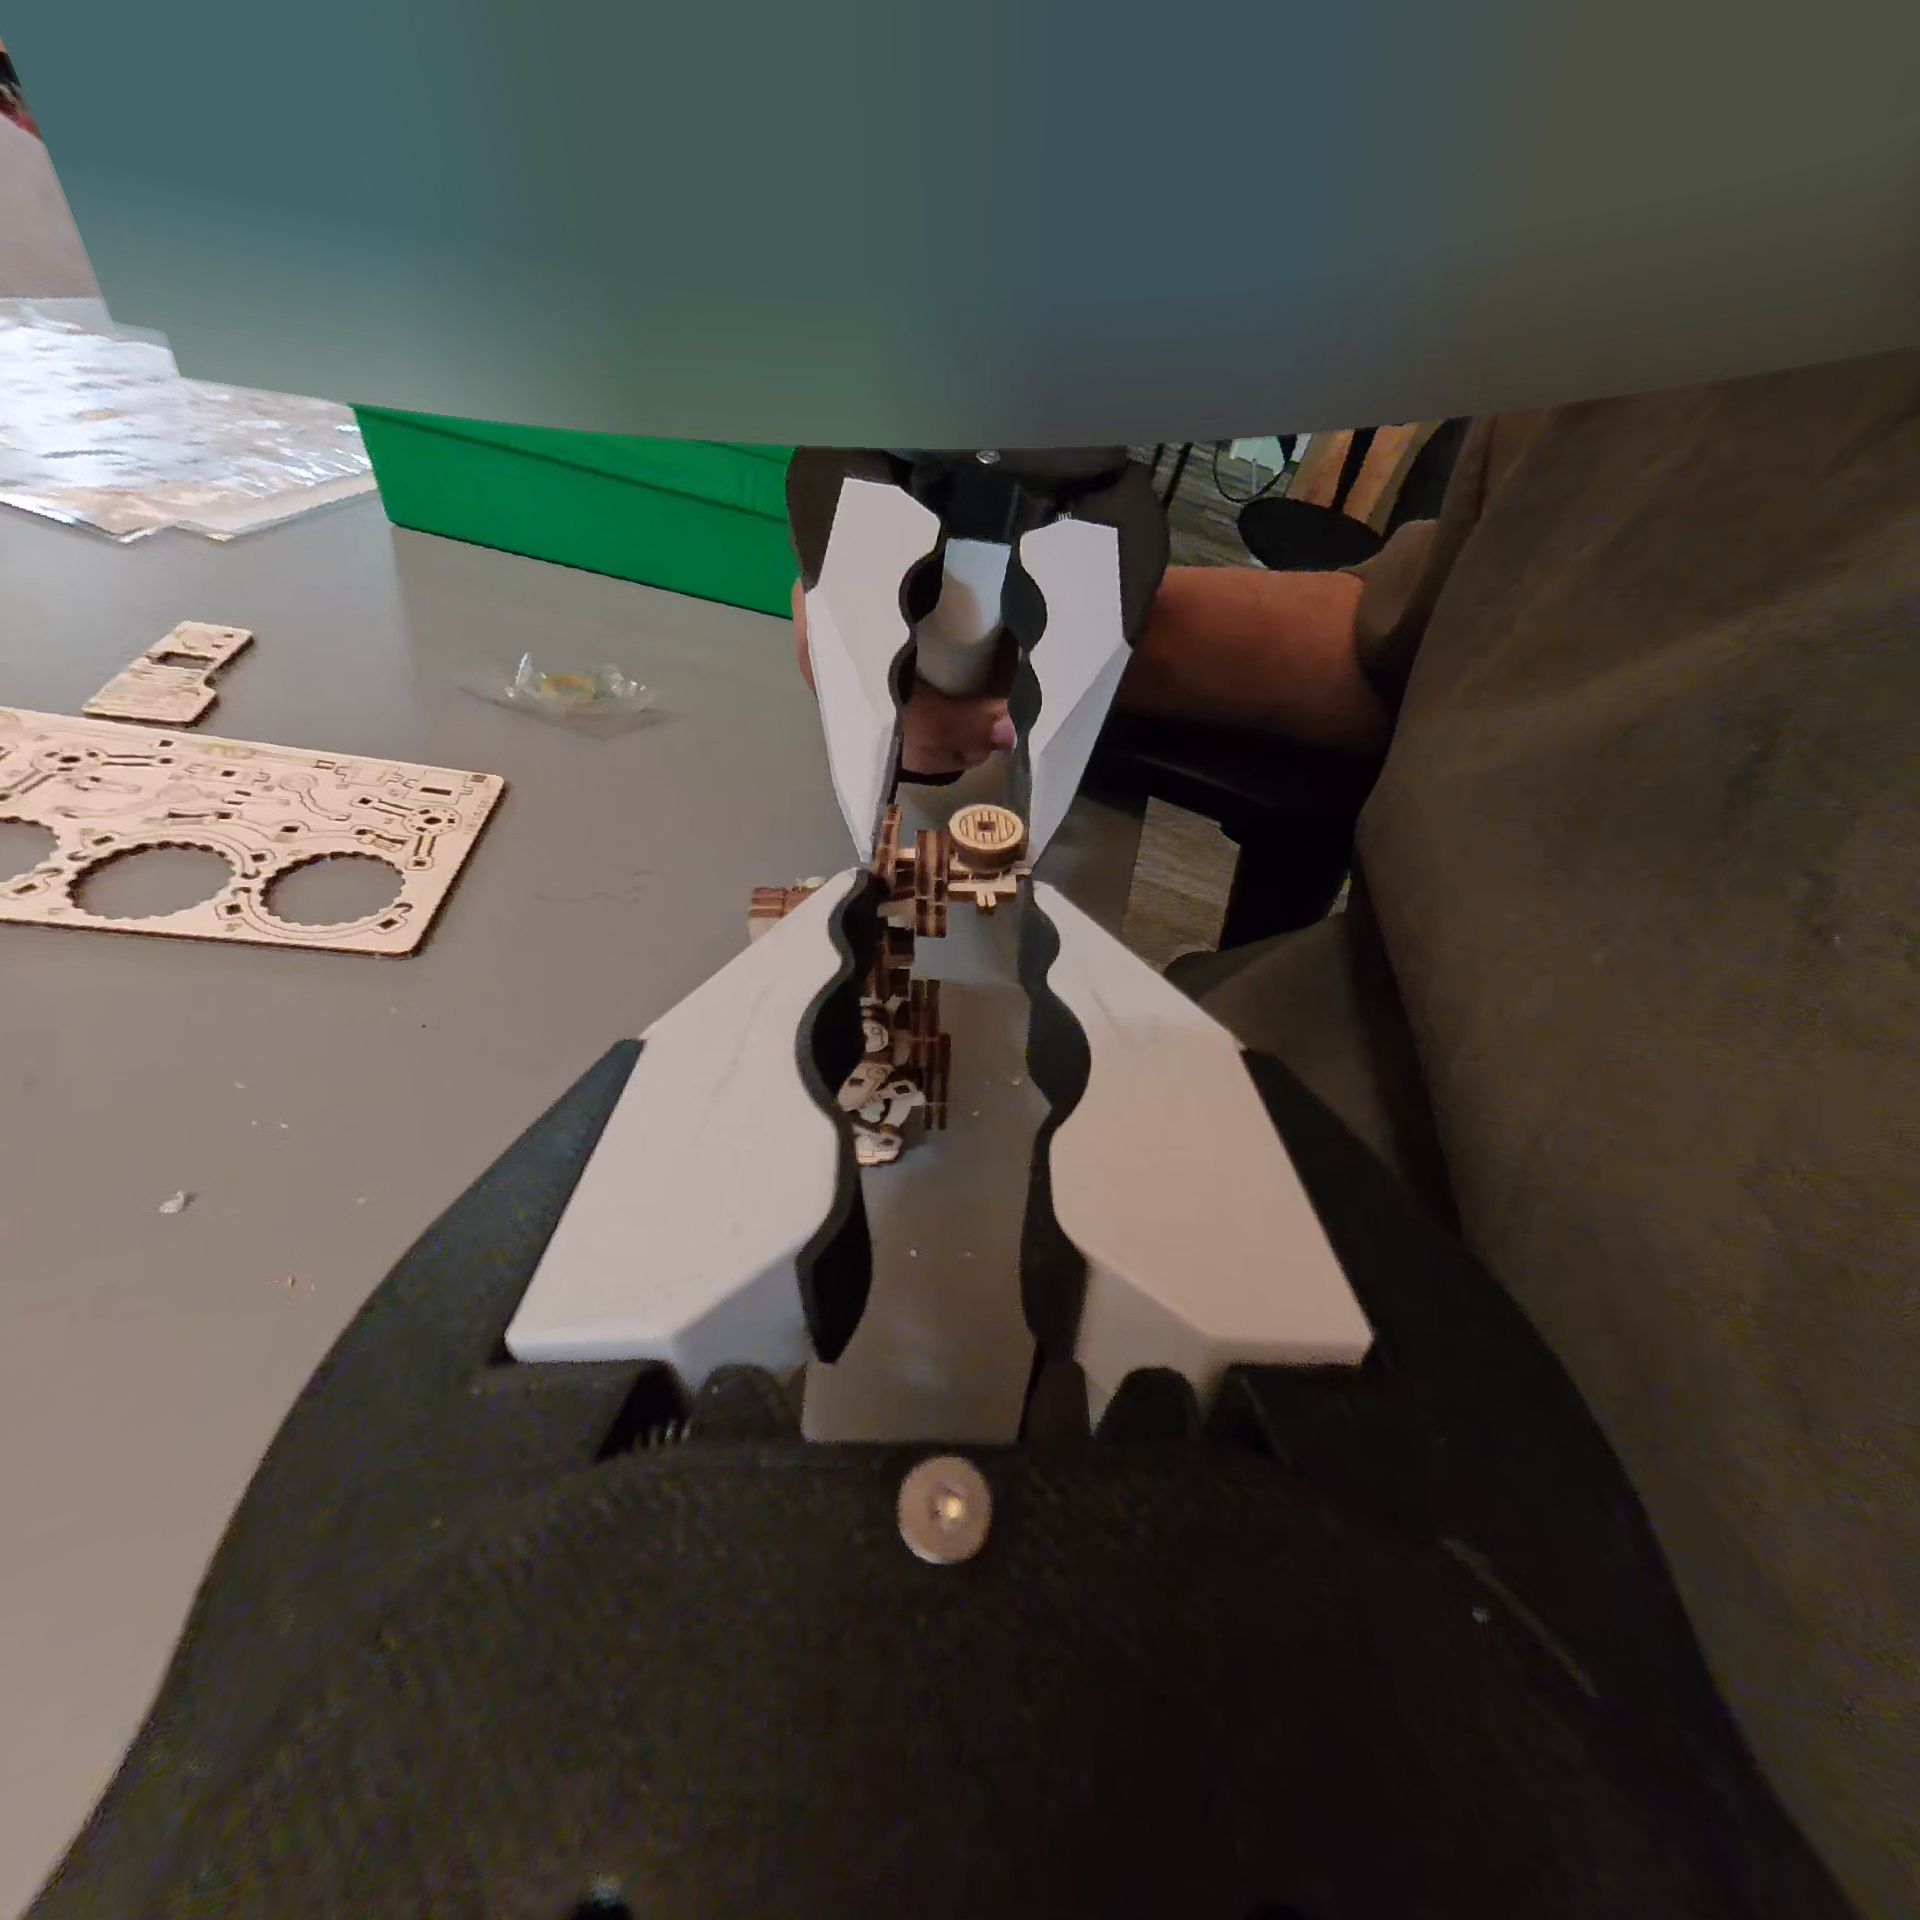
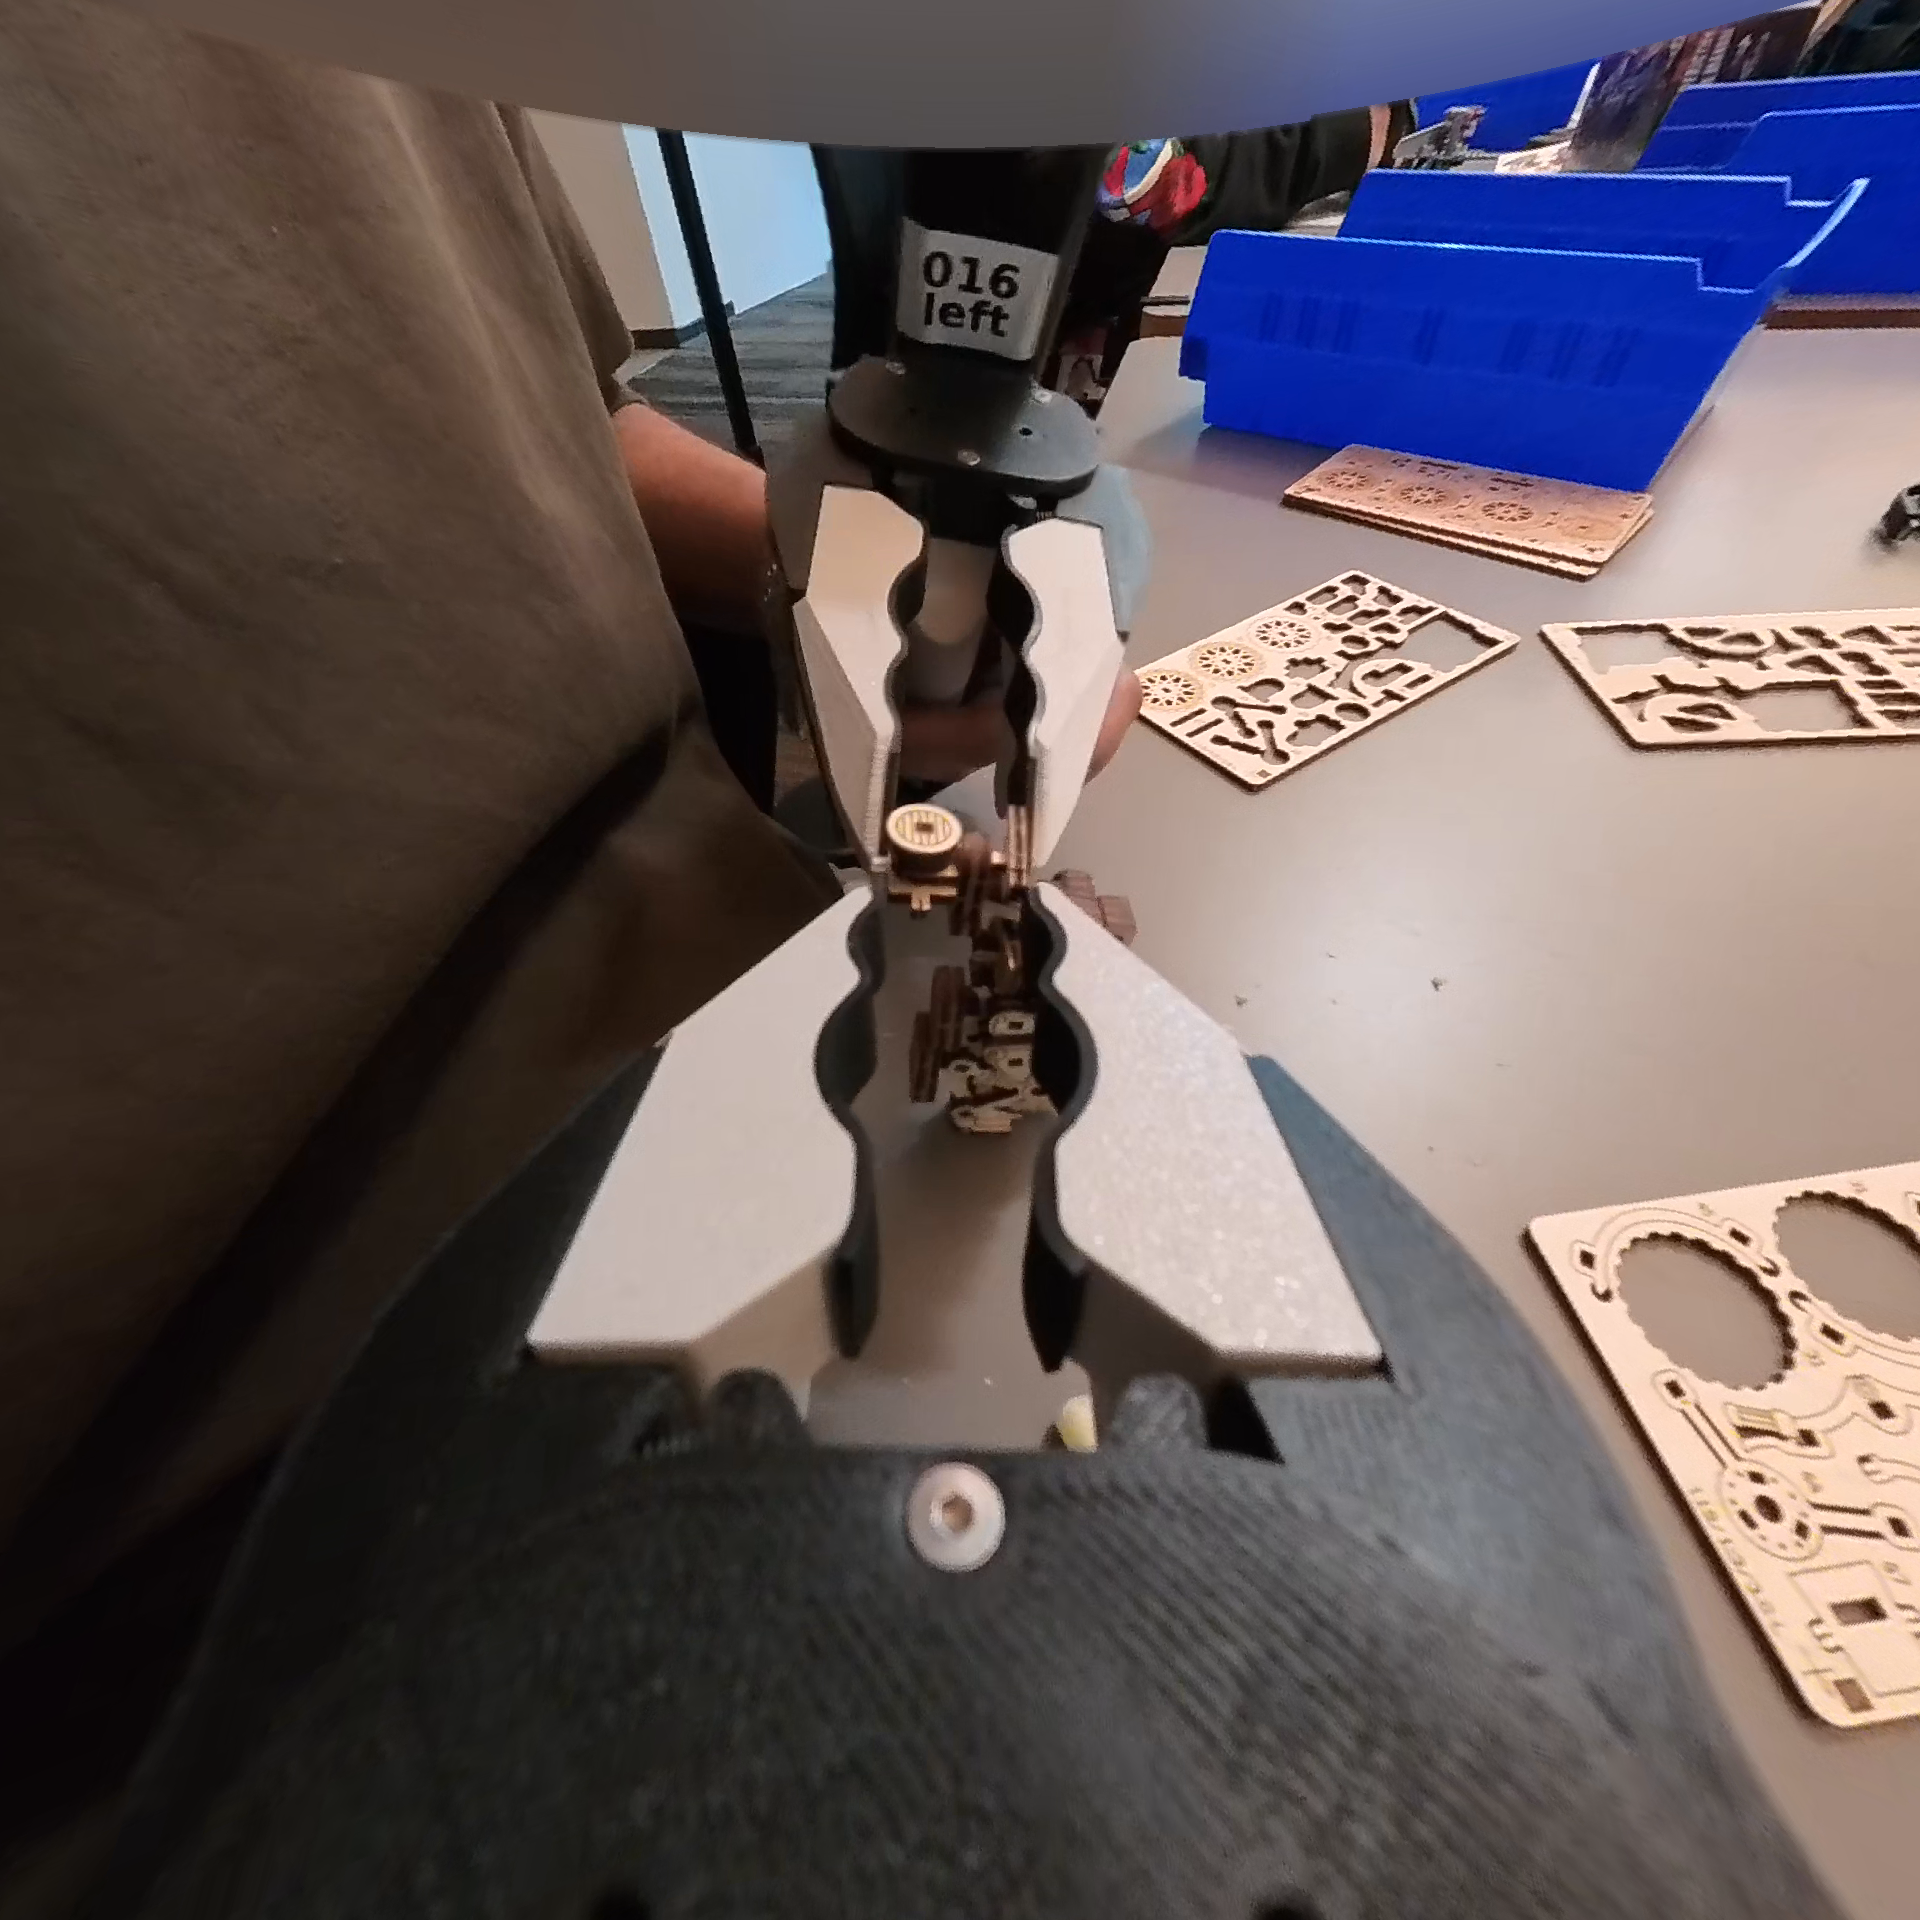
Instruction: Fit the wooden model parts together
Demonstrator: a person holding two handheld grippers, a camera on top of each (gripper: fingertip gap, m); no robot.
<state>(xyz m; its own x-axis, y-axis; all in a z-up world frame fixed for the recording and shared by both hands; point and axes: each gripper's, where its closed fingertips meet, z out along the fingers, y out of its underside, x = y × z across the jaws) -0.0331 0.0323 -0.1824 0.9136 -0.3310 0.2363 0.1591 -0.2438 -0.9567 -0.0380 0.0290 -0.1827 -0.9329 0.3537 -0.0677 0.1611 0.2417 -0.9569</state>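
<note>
A small wooden model [image 1: 914,1039] stands on the grey table [image 1: 312,1143], with a round barrel-like part [image 1: 987,831] on top. My left gripper [image 1: 951,888] reaches it from the near side. Its jaws are narrow and both pads touch the model's upper cross part. My right gripper [image 1: 951,857] comes from the opposite side, tip to tip with the left. In the right wrist view, the right gripper [image 2: 956,891] closes on the same upper part of the model [image 2: 987,1039], beside the barrel [image 2: 923,831], facing the left gripper [image 2: 956,847].
A punched wooden sheet [image 1: 208,842], a small wooden piece [image 1: 166,675], a plastic bag [image 1: 566,686] and a green bin [image 1: 582,509] lie to the left. Blue bins [image 2: 1507,343] and more part sheets [image 2: 1320,675] [image 2: 1766,1403] sit beyond. A person's brown shirt [image 2: 260,623] is close by. Less than 4 cm separates the two grippers' tips.
</note>
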